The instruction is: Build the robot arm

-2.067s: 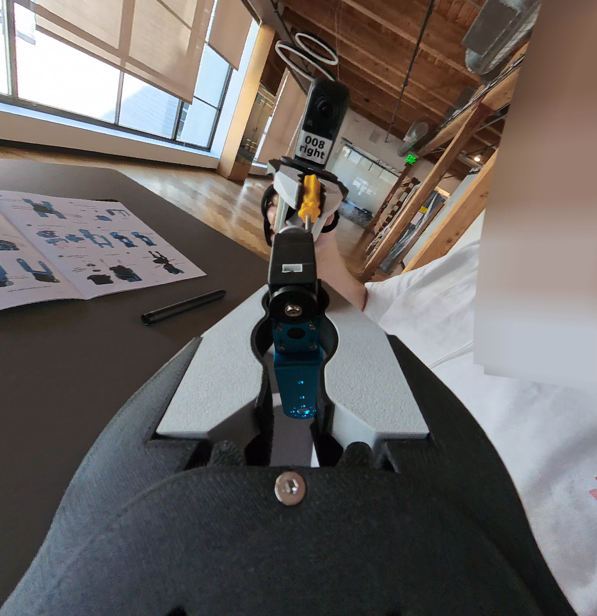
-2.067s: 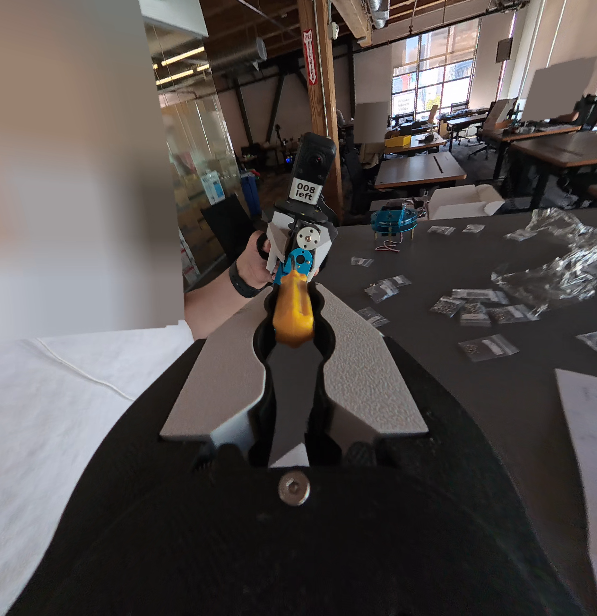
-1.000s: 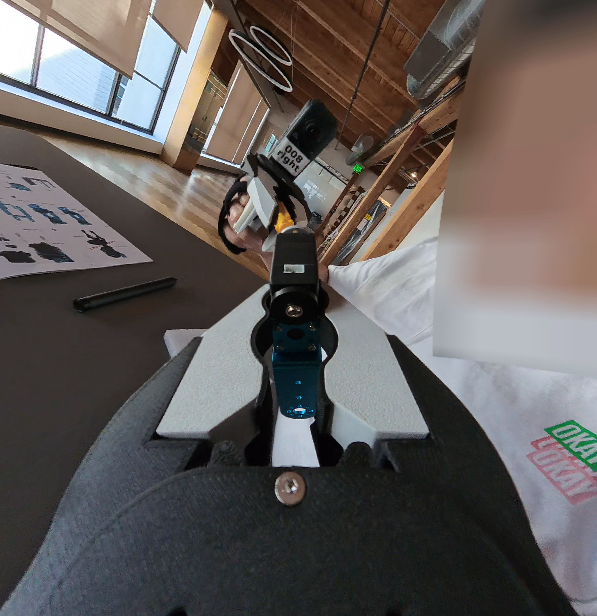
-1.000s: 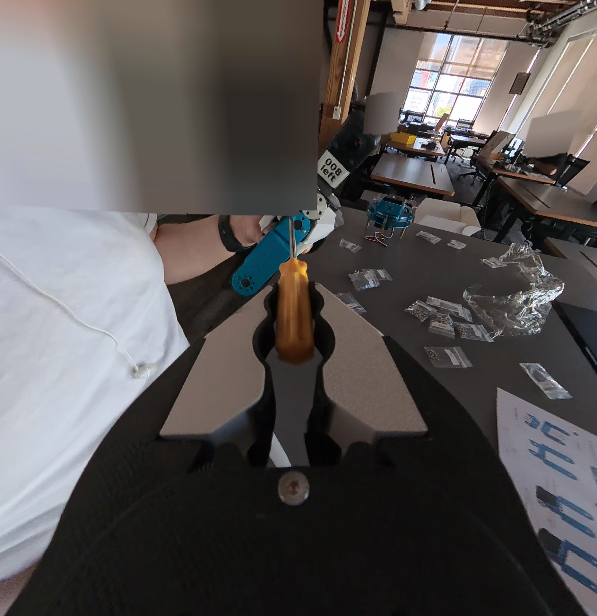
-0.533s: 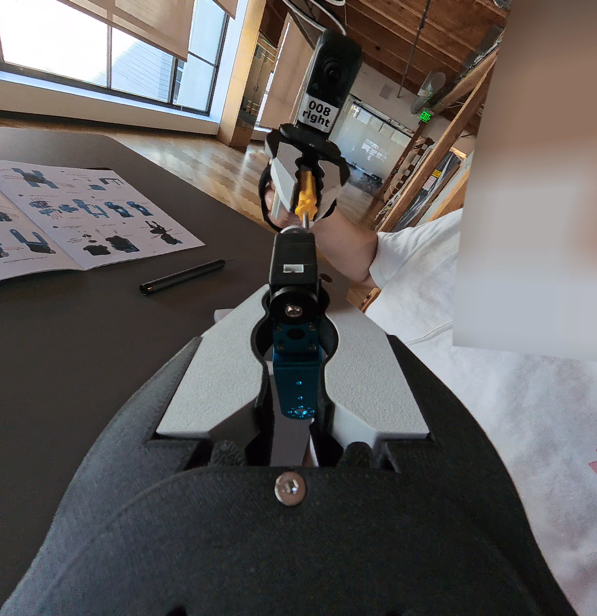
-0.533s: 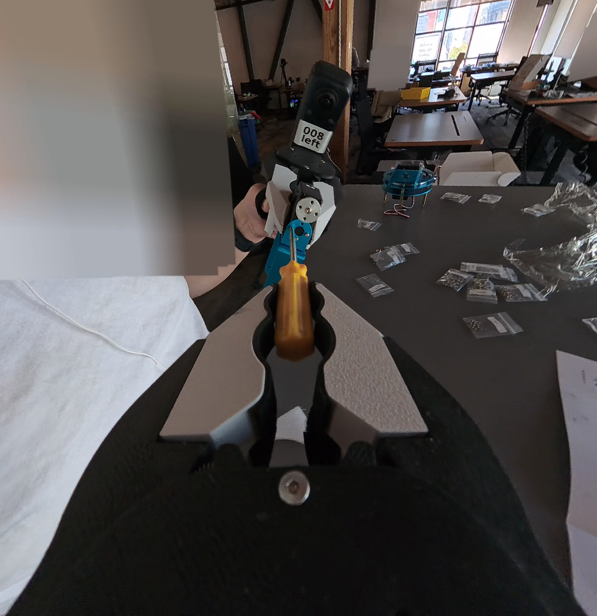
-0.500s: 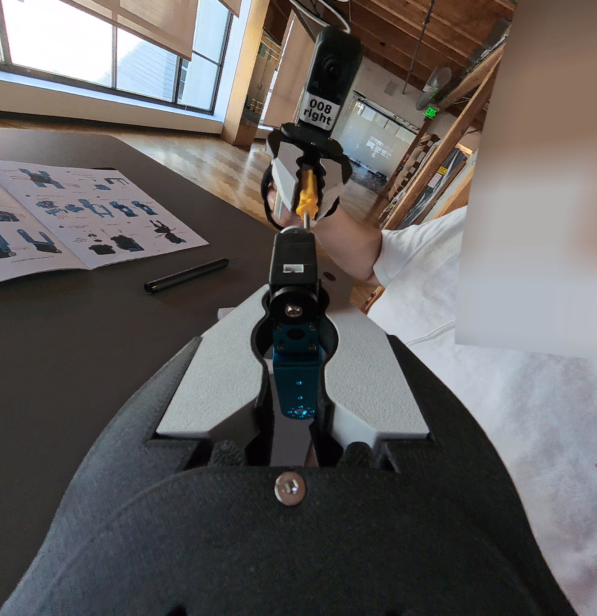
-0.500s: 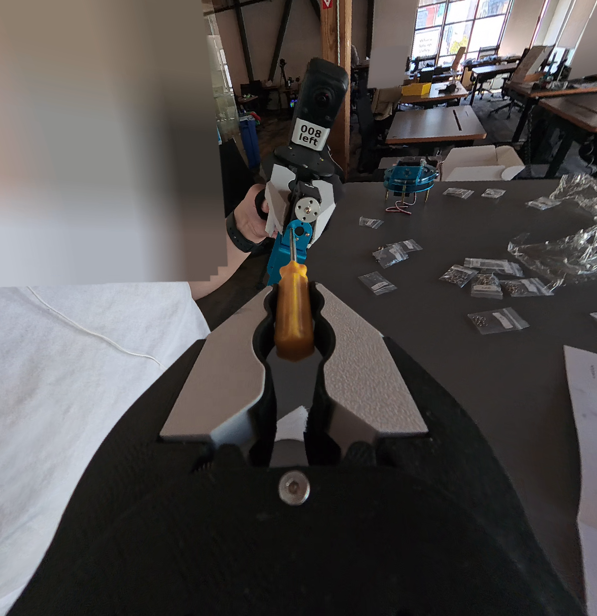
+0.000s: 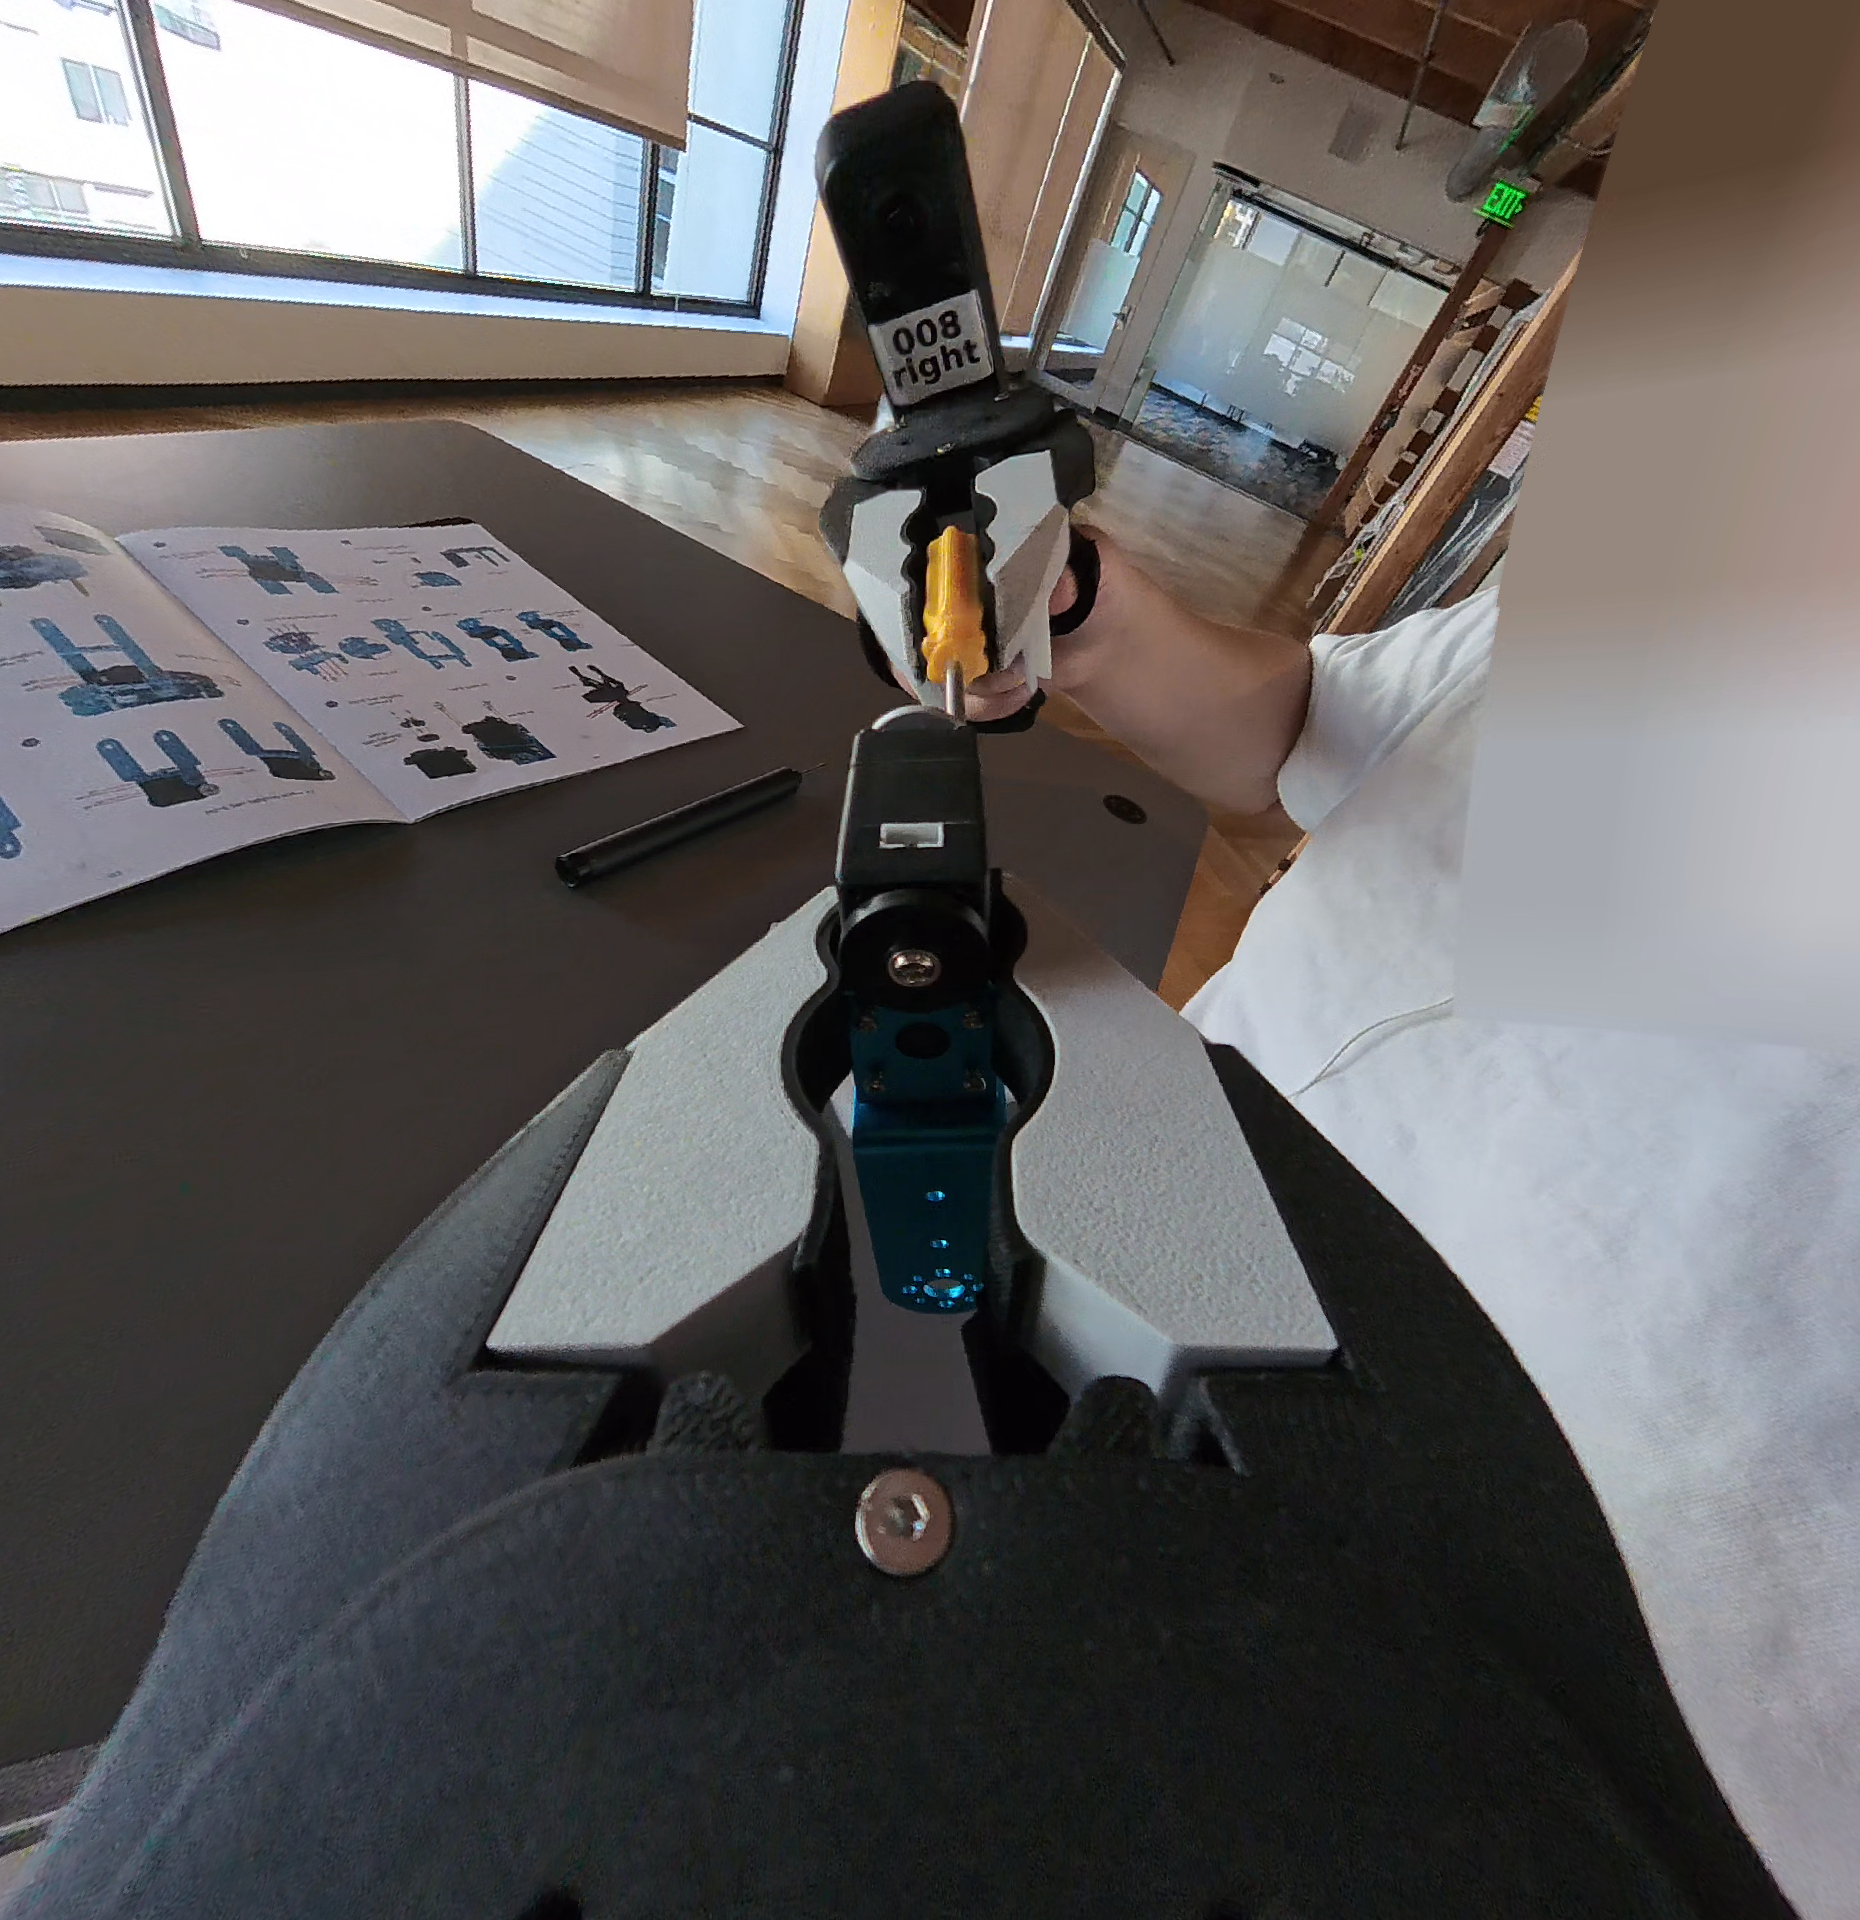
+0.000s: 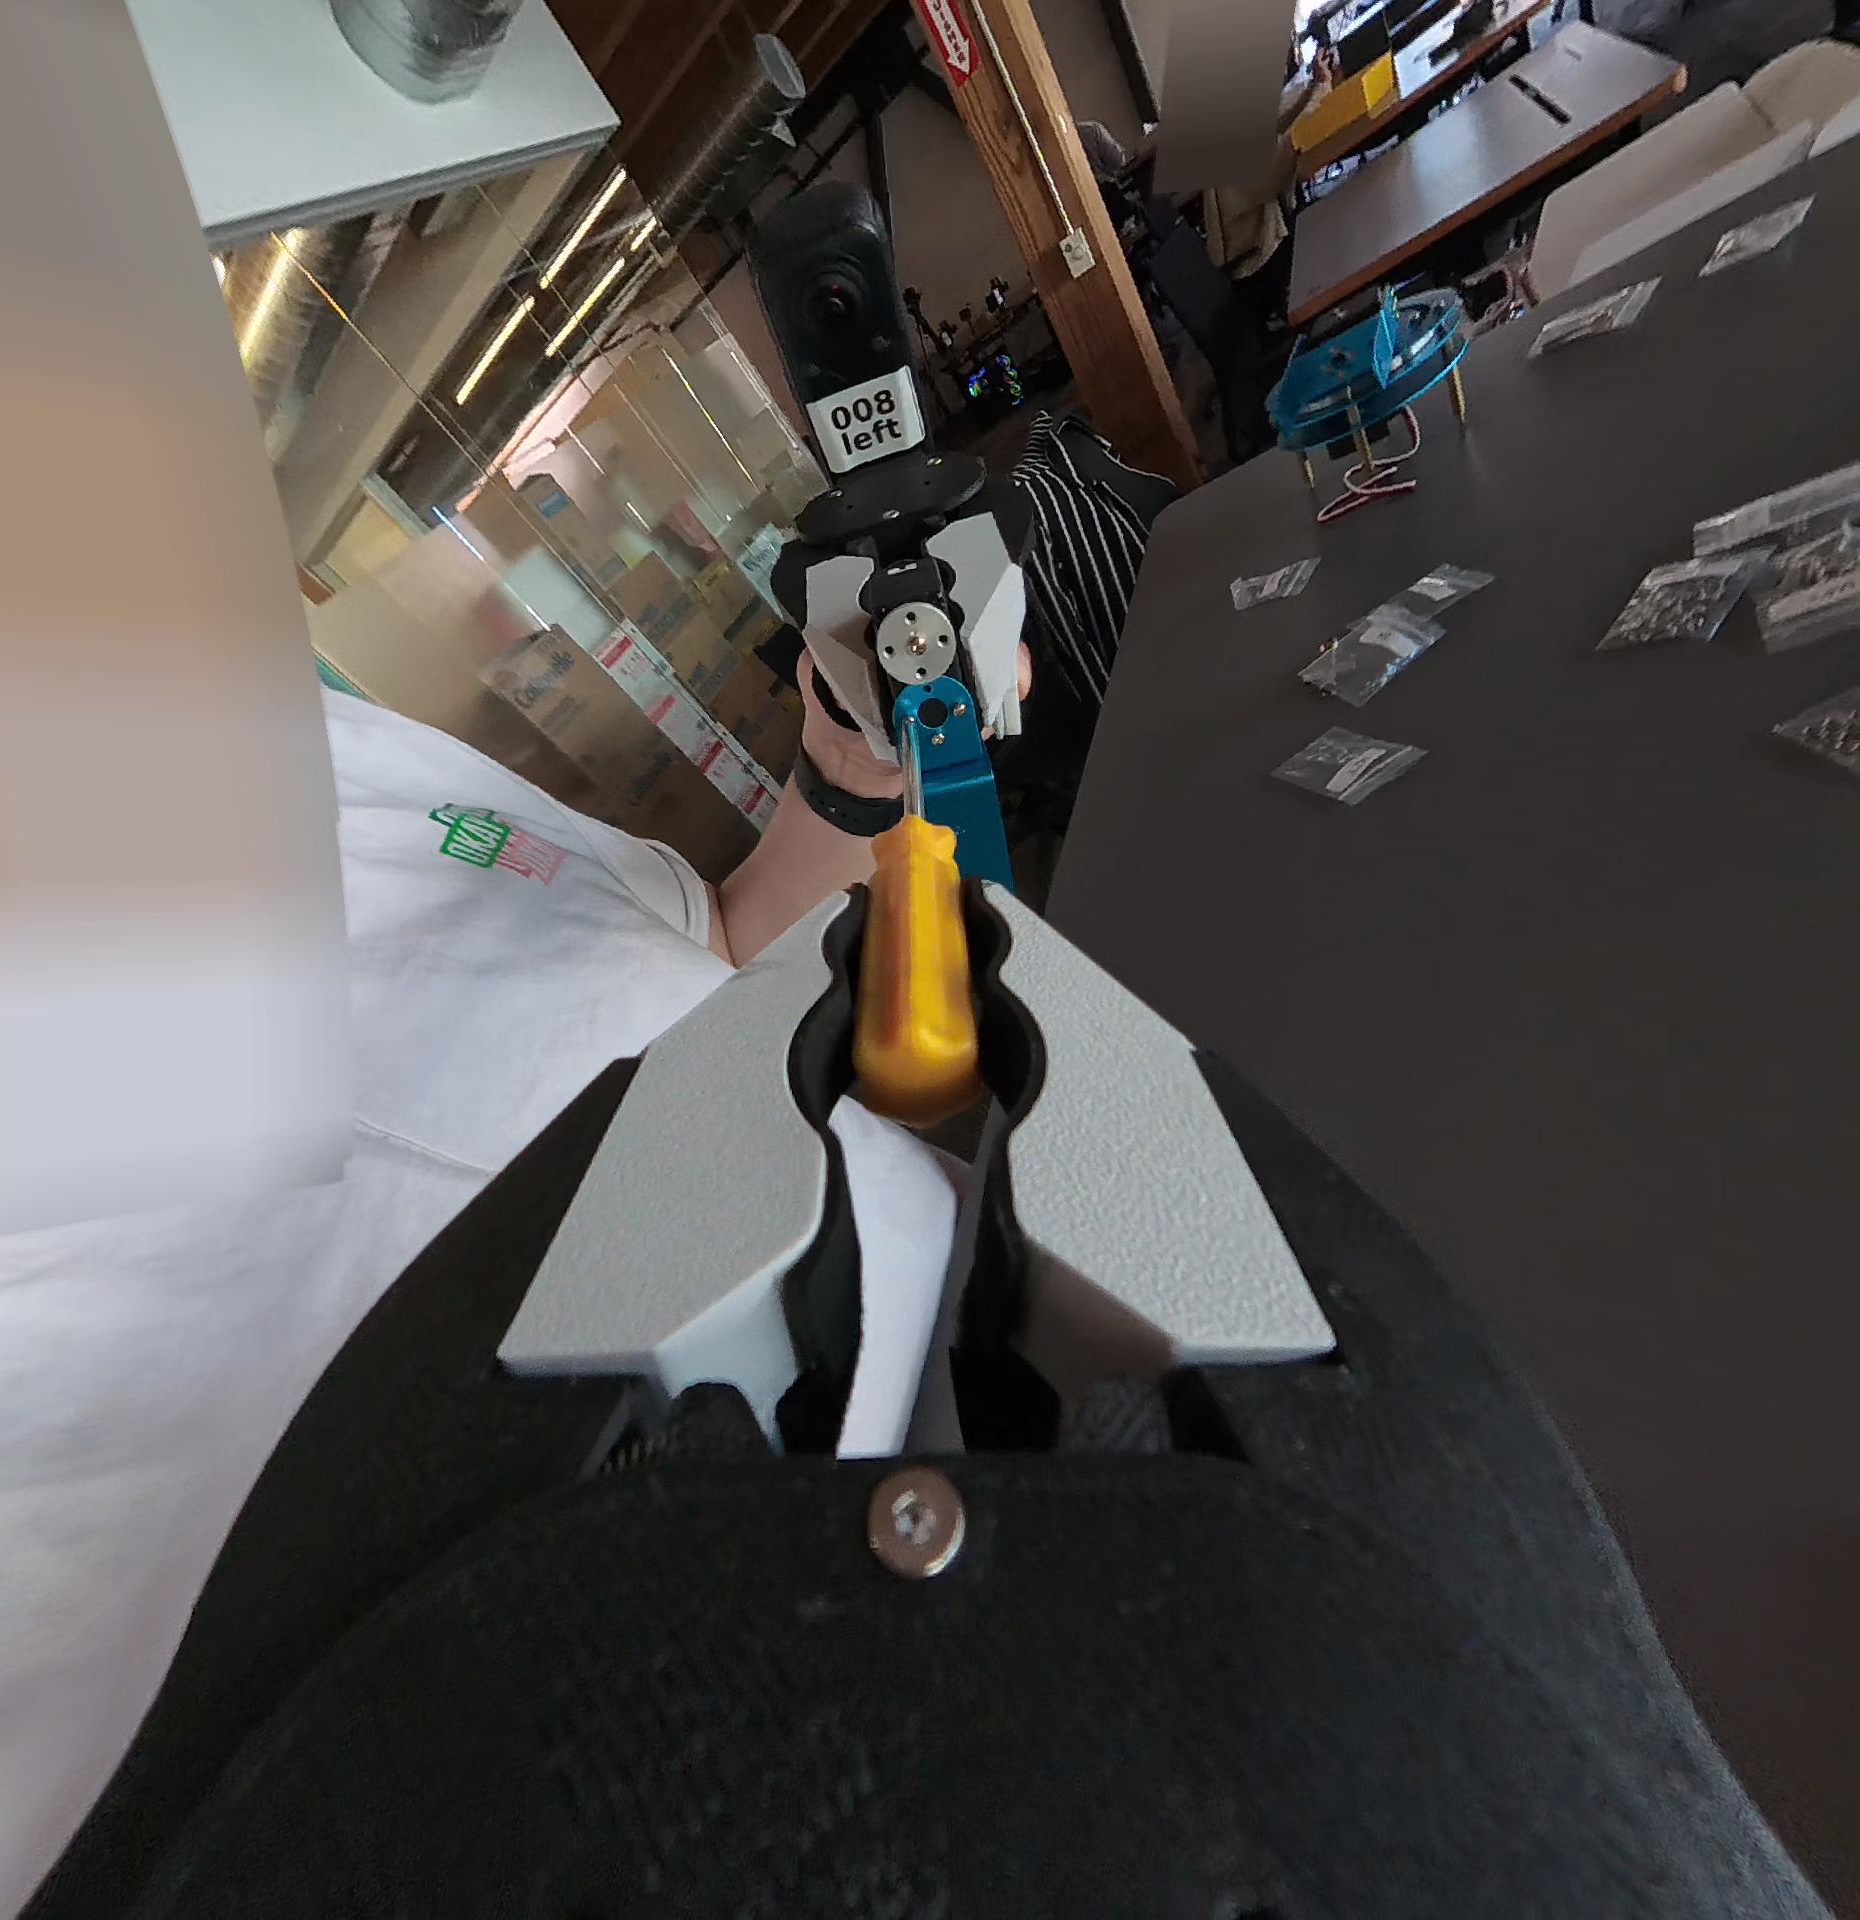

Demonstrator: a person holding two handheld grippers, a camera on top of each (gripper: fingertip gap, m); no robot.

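— What is the left gripper (image 9: 921,997) doing over there?

— It is clenching a black servo (image 9: 910,831) with a blue bracket (image 9: 931,1174) bolted to it; the servo is sticking out past the fingertips toward twelve o'clock, the bracket is lying back between the grey fingers (image 9: 687,1174).

— And the right gripper (image 10: 915,977)?

— Its jaws are clamping the yellow handle of a screwdriver (image 10: 918,966), and the metal shaft is pointing out at twelve o'clock. In the right wrist view the tip is meeting the blue bracket's rounded end, just below the servo's silver disc (image 10: 913,644).

— Are the two grippers facing each other?

— Yes, head-on, both held up off the dark table (image 9: 230,1039). From the left wrist view the screwdriver is coming down from twelve o'clock onto the servo's far end.

— What is lying around them?

— At ten o'clock of the left gripper an open instruction booklet (image 9: 313,675) is lying flat, with a black pen-like rod (image 9: 687,826) just beside it. At two o'clock of the right gripper, small clear bags of hardware (image 10: 1362,644) are lying scattered, and farther out at one o'clock a round blue assembly (image 10: 1367,379) is standing on thin legs.
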